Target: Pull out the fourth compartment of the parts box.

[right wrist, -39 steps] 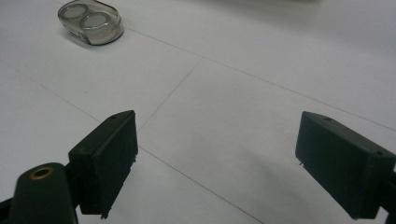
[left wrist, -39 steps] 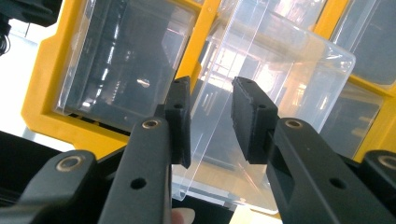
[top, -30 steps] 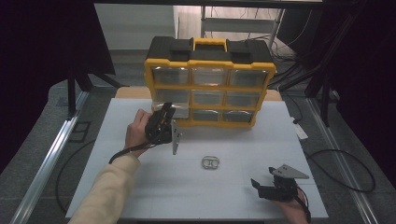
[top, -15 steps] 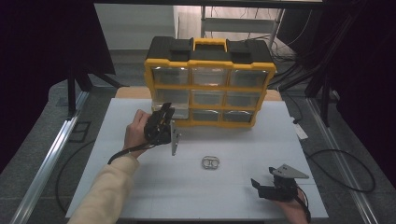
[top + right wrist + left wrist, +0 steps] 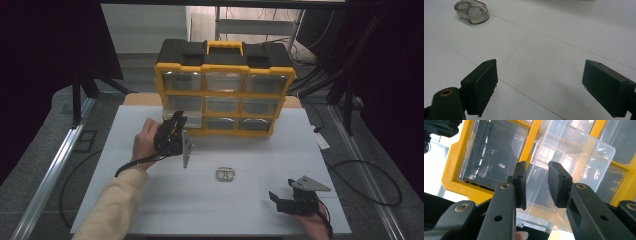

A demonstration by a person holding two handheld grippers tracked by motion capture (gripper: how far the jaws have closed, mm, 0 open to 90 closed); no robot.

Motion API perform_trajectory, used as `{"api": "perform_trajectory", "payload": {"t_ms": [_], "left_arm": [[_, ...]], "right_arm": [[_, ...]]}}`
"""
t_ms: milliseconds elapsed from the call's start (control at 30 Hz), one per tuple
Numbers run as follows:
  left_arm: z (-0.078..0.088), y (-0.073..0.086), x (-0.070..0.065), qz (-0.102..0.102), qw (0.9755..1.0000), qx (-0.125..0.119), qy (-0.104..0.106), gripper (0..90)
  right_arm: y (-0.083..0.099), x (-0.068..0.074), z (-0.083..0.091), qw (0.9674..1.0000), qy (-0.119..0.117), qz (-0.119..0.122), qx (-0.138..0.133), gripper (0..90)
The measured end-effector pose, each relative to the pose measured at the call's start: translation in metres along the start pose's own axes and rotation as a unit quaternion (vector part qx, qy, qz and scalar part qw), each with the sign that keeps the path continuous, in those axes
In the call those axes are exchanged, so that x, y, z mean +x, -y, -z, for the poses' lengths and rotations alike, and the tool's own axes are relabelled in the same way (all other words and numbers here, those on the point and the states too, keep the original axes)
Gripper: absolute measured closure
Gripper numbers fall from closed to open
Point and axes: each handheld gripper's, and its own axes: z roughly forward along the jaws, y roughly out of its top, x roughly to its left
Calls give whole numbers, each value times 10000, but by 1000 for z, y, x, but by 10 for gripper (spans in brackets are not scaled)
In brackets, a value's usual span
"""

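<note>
Left tool (image 5: 175, 131): held in the person's left hand (image 5: 144, 142) at the left part of the white worktop (image 5: 150, 200), just in front of the organiser's lower-left corner; its cable trails back along the cream sleeve (image 5: 112, 202).
Left tool's jaws: in the left gripper view the left tool (image 5: 536, 183) has its two black pads either side of the front wall of a clear plastic drawer (image 5: 574, 170); whether the pads press on the wall cannot be told.
Clear plastic drawer: pulled part-way out of the left column of the yellow-and-black storage organiser (image 5: 225, 92), tilted, with the yellow frame (image 5: 531, 142) behind it.
Storage organiser: stands at the far edge of the worktop, a grid of clear drawers in three columns, black lid and yellow handle on top.
Small clear oval case with two round cells (image 5: 226, 174): lies flat near the middle of the worktop, between the two tools and apart from both; in the right gripper view the case (image 5: 472, 11) is at the far left.
Right tool (image 5: 280, 199): low over the near right of the worktop, held from below by the right hand (image 5: 312, 222).
Right tool's jaws: the right tool (image 5: 539, 87) stands wide apart, with bare worktop between the pads.
</note>
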Motion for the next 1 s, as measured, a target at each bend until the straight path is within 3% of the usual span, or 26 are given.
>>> {"api": "perform_trajectory", "payload": {"t_ms": [1000], "left_arm": [[9,0,-2,-49,10000,-83,-6,688]], "right_arm": [[0,0,0,10000,16,0,-10,136]]}}
